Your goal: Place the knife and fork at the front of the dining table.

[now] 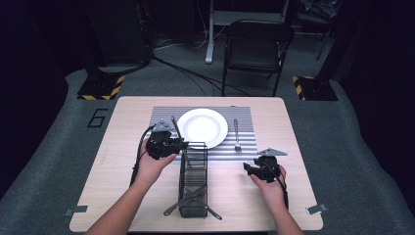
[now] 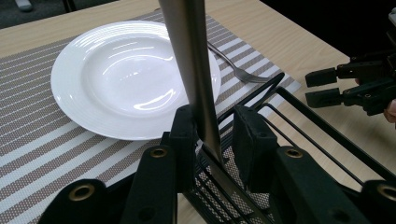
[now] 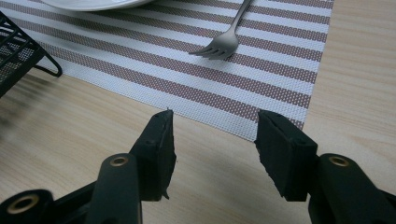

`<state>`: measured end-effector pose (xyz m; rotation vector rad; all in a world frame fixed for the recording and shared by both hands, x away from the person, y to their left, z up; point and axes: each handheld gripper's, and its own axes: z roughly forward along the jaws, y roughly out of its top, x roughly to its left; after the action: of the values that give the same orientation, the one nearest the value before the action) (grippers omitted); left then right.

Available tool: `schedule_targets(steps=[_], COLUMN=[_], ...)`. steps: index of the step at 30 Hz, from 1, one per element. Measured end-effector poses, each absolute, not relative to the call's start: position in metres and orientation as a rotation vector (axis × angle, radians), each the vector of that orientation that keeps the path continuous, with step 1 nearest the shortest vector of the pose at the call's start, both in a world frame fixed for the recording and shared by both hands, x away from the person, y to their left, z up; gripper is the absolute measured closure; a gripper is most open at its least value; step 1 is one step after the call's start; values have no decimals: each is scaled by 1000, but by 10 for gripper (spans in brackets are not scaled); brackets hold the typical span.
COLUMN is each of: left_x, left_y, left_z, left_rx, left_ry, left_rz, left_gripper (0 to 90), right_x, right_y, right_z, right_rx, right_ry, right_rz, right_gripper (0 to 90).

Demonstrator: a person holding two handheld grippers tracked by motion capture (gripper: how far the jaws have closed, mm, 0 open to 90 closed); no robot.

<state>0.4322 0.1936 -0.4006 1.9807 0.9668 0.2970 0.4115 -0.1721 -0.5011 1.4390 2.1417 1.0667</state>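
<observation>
A long metal utensil [image 1: 176, 129] stands tilted out of the black wire basket [image 1: 193, 186], its handle [image 2: 191, 60] rising between the jaws of my left gripper [image 2: 215, 121]. The handle lies against one pad, and a narrow gap shows at the other pad. In the high view my left gripper [image 1: 178, 145] sits at the basket's far left corner, beside the white plate [image 1: 202, 127]. My right gripper [image 3: 215, 126] hovers open over bare wood with nothing between its fingers, just short of the striped placemat [image 3: 280, 70] and the fork [image 3: 224, 42].
The plate [image 2: 116, 70] and fork [image 1: 236, 134] lie on the striped placemat [image 1: 244, 147]. More utensils [image 1: 188, 199] stick out of the basket's near end. A folding chair [image 1: 257, 46] stands beyond the table's far edge. The right gripper [image 2: 322, 86] appears past the basket rim [image 2: 289, 102].
</observation>
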Motion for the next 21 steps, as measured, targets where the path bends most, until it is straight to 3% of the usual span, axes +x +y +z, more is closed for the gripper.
schedule_targets(steps=[6,21], left_x=[428,415], left_y=[195,181], left_z=[-400,-399], left_rx=[1984,1994], left_ry=[953,888], left_rz=[318,372], left_gripper=[779,807], right_x=[411,412], right_y=[-172,-173], right_z=[-501,-503], right_rx=[1447,1446], right_ry=[2141,2149], right_rz=[1065,1065], right_gripper=[468,471])
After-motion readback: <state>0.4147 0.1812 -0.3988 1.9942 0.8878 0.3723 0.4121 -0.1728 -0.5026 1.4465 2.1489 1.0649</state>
